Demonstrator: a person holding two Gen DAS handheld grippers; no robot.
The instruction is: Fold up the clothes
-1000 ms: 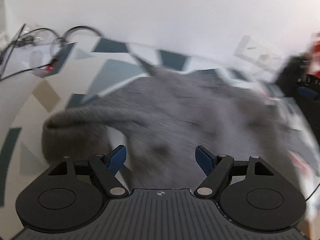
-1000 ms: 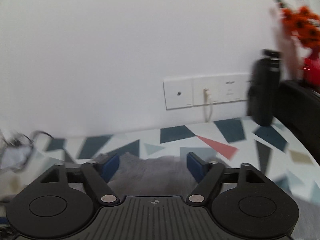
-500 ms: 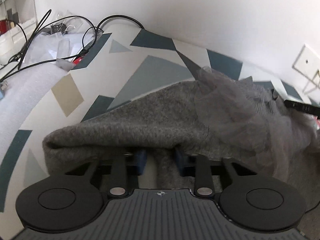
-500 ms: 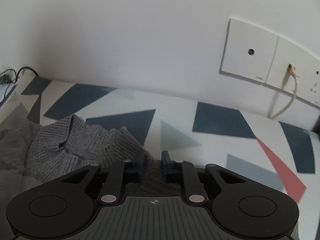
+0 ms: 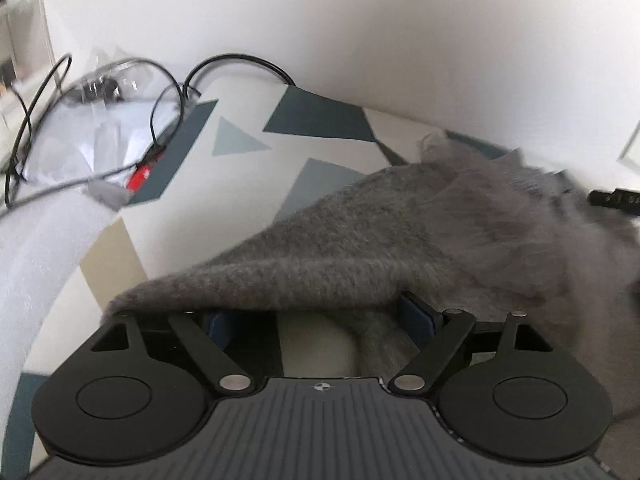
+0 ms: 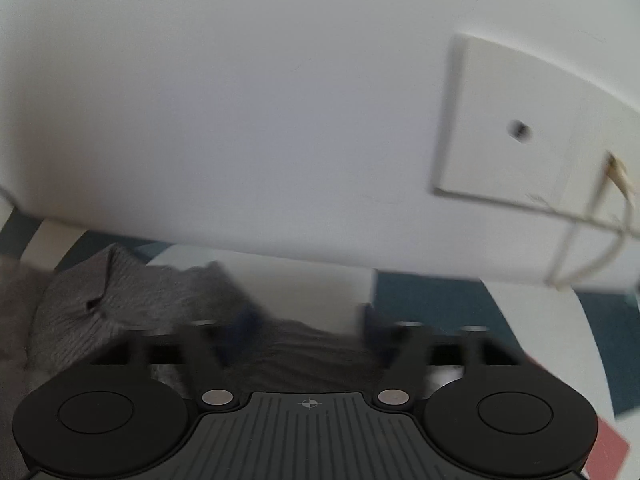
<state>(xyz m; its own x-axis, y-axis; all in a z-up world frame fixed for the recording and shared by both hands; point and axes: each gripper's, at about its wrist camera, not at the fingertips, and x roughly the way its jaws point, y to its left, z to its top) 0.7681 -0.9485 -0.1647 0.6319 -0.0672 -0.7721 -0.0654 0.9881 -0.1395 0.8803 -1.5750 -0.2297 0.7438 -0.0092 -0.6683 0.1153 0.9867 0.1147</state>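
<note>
Grey, fuzzy knit fills the near part of both views: a sweater (image 5: 400, 240) lies spread and rumpled on a desk (image 5: 248, 184) covered in white with dark teal, beige and red triangles.

In the left wrist view, the left gripper (image 5: 320, 316) sits nearest, its two blue-padded fingers set wide apart. A thick, rolled edge of the sweater drapes across the finger tips, but the fingers do not pinch it; bare desk shows in the gap between them.

In the right wrist view, the right gripper (image 6: 308, 324) is blurred. Its fingers also look spread wide, with a darker ribbed part of the sweater (image 6: 140, 300) lying between and under them, not clamped.

Farther off, the sweater runs away to the right in loose folds. At the far left lie black cables (image 5: 168, 92) and clear plastic bags (image 5: 88, 136). A white wall (image 6: 240, 100) stands behind, with a socket plate (image 6: 508, 128) at the right.

The knit looks soft, limp and light to moderately heavy; it would sag and stretch rather than hold a shape, and is neither slippery nor fragile. The thick rolled edge and the ribbed band look like the firmest places to pinch, one with each gripper.
</note>
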